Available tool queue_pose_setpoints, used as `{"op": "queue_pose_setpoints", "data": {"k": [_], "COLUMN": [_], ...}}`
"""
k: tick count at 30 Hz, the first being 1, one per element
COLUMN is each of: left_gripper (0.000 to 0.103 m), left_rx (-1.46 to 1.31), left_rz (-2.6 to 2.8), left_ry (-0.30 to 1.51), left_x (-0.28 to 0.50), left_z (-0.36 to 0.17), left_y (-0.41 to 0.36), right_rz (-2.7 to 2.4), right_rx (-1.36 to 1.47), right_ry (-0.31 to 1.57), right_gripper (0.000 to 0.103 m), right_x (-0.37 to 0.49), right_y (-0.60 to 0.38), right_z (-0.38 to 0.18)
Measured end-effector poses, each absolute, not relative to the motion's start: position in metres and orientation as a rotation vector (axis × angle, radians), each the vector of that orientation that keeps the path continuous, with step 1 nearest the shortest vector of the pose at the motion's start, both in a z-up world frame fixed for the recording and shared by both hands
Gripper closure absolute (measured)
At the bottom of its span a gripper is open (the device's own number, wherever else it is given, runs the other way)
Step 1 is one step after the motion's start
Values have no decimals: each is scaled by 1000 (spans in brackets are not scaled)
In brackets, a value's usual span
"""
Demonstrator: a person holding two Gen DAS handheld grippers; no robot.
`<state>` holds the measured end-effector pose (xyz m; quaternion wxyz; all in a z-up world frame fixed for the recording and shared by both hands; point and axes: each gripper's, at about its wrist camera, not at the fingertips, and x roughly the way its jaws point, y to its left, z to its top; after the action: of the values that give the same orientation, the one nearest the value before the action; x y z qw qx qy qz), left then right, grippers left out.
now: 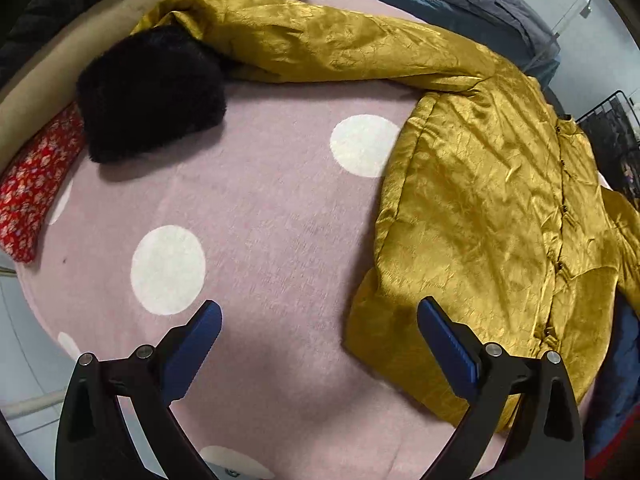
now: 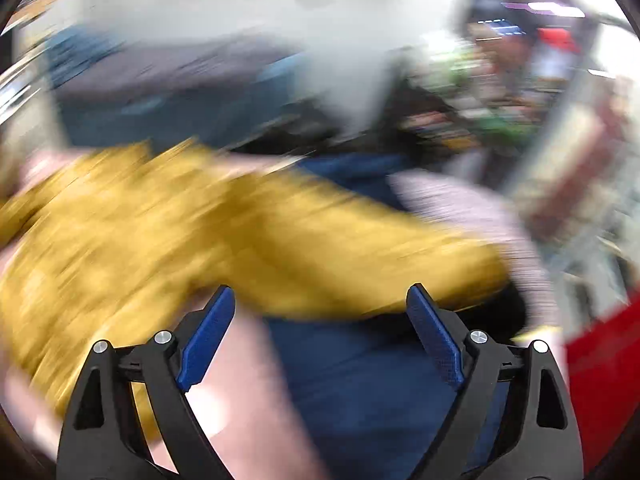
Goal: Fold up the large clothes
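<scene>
Fingers of your left gripper gape wide over the pink blanket, holding nothing, just beside the jacket hem. Your right gripper is spread wide too, empty, above the blurred jacket sleeve. A black fur cuff lies toward the blanket's far left edge.

A bed covered by a pink blanket with large white dots carries everything. A mustard-yellow jacket lies spread flat on it, front up, one sleeve stretched out across the far side. That sleeve ends in a black fur cuff resting on the blanket. A red flowered cloth lies at the blanket's left edge, beside a beige pillow. Dark blue bedding lies beyond the jacket.
</scene>
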<state>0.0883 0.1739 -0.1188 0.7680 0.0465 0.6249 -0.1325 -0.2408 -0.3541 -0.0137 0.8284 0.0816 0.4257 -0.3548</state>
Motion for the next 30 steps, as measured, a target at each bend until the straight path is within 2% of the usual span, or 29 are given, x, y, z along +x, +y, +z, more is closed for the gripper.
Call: {"op": "queue_pose_setpoints", "data": {"k": [7,13,14,15,16,18,20,22,26,30], "left_gripper": [7,9,10,15,21,39,63,76,86,88], "left_rx": [94,44,50,70,96,153,156,129,96,83], "left_rz": [-445,-578,-584,-584,-583,-590,-611,-638,-675,-658], "left_ry": [1405,1470,1484,1488,1482,1462,1465,1464,1407,1409], "left_x": [93,80,77,74,71,65,62,61,59,54], "left_z": [-136,-161,-166,-170,-172,-169,-162,-150,-107,-79], "left_y": [155,125,116,107,99,88,84,81,89,104], "right_rz": [-390,-253,-248,-242,-241,-256,-228,-214,-179,-202], "right_rx": [302,432,424,417,413,435,515,545,616,643], "right_ry": [1162,1163,1174,1202,1238,1251,1250,1235,1165,1134], "right_gripper": [17,17,23,40,49,75,81,83,85,87], "right_x": [-215,-195,-190,-184,-177,-167,-165,-166,-185,-222], "right_y": [-277,-251,-246,-242,-241,-241,-239,-237,-240,-254], "right_z": [-143,-191,-198,-202,-206,-205,-198,-186,-145,-104]}}
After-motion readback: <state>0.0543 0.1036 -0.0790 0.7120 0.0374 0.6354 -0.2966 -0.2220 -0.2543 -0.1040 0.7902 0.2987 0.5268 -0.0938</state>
